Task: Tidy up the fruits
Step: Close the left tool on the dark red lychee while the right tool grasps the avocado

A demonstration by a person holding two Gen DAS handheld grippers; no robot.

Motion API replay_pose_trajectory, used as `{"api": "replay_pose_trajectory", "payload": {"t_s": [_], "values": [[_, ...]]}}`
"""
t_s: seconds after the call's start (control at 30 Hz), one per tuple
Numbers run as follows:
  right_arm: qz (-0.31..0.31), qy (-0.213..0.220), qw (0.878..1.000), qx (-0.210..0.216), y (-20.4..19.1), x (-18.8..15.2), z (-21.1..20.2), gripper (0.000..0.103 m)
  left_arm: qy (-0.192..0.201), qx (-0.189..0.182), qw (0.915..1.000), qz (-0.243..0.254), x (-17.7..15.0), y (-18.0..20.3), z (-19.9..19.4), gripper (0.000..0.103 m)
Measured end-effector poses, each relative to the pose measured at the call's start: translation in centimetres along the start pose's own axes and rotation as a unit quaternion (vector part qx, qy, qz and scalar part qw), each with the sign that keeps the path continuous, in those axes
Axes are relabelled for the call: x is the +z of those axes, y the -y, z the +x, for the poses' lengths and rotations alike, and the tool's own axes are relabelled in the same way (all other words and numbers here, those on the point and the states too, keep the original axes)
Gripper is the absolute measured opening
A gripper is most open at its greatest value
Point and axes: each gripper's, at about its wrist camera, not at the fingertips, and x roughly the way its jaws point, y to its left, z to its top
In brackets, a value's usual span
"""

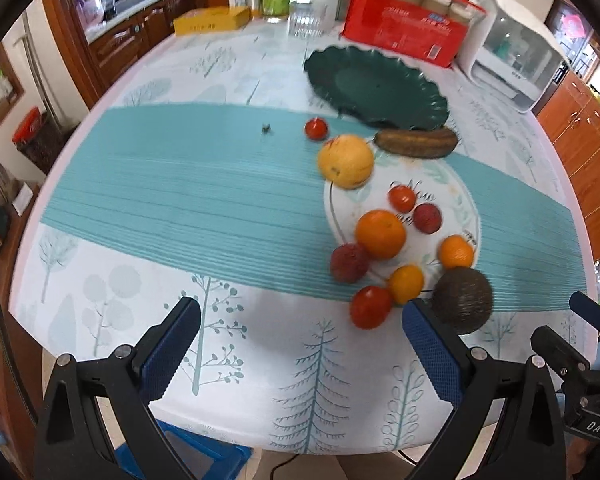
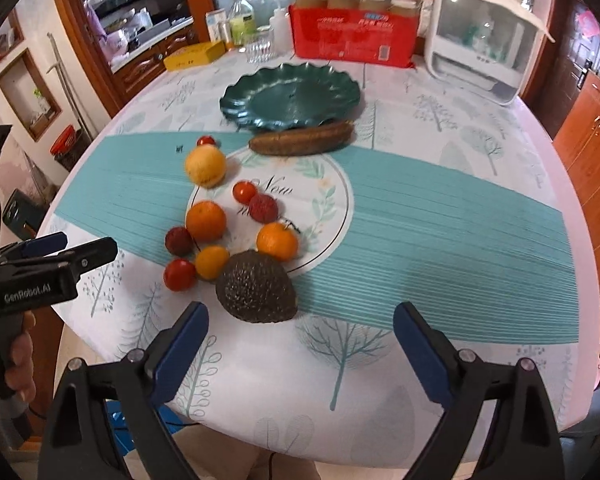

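Fruits lie loose on the round table: a dark avocado [image 2: 256, 288], oranges [image 2: 206, 220], small tomatoes [image 2: 179, 275], red lychees [image 2: 263, 208], a yellow apple [image 2: 205, 166] and a brown cucumber-shaped piece [image 2: 302, 142]. Behind them sits an empty dark green scalloped plate [image 2: 290, 96]. My right gripper [image 2: 300, 344] is open just in front of the avocado, nothing between its fingers. My left gripper [image 1: 300, 340] is open over the near table edge, its right finger close to the avocado [image 1: 462, 300] and a tomato [image 1: 370, 307].
At the table's back stand a red box of jars [image 2: 352, 40], a white appliance [image 2: 480, 40], a yellow box [image 2: 194, 55], bottles and a glass [image 2: 260, 46]. Wooden cabinets [image 2: 592, 152] flank the right. A hand holds the left gripper's handle [image 2: 18, 350].
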Motion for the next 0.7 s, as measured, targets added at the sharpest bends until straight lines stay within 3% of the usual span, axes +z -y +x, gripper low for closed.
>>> {"api": "replay_pose_trajectory", "payload": {"t_s": [0.13, 0.43, 0.7], "values": [[-0.006, -0.014, 1.000, 0.014, -0.7, -0.2, 2.1, 0.090, -0.008, -0.009, 0.9999, 0.011, 0.1, -0.1, 2.0, 0.099], [-0.006, -0.039, 0.999, 0.027, -2.0, 0.3, 5.8, 0.084, -0.044, -0.060, 0.9969, 0.025, 2.0, 0.6, 6.6, 0.083], [0.006, -0.054, 0.998, 0.043, -2.0, 0.8, 7.6, 0.079, -0.079, -0.091, 0.9923, 0.031, 3.0, 1.9, 9.6, 0.058]]}}
